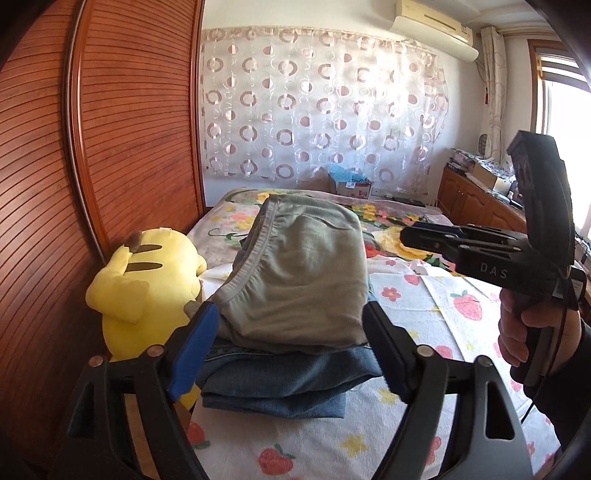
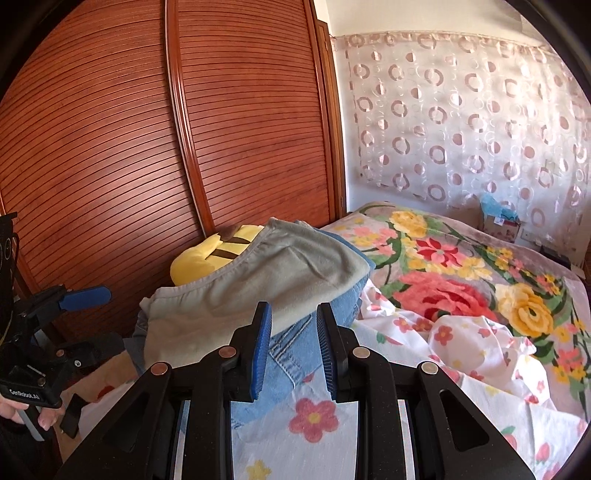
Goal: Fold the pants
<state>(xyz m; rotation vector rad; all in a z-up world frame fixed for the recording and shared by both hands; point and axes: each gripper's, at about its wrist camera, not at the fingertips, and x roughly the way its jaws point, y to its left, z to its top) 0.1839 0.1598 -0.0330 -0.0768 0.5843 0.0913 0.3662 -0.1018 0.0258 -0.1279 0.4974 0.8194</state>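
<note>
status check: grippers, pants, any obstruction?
Left hand-held gripper open, empty; right hand-held gripper narrow, holding nothing. Grey pants folded on jeans. Yellow plush toy beside stack.

Place: home bedroom
Bed: floral pink-and-yellow blanket (image 2: pixel 461 273) and strawberry-print white sheet (image 1: pixel 424 295)
Left: slatted reddish wooden wardrobe doors (image 2: pixel 147 147)
Far wall: sheer circle-patterned curtain (image 1: pixel 325 103), white air conditioner (image 1: pixel 436 29)
Toy: yellow plush (image 1: pixel 140 291)

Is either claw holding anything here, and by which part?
Nothing is held. The left claw stands open around the grey pants; the right claw is empty.
</note>
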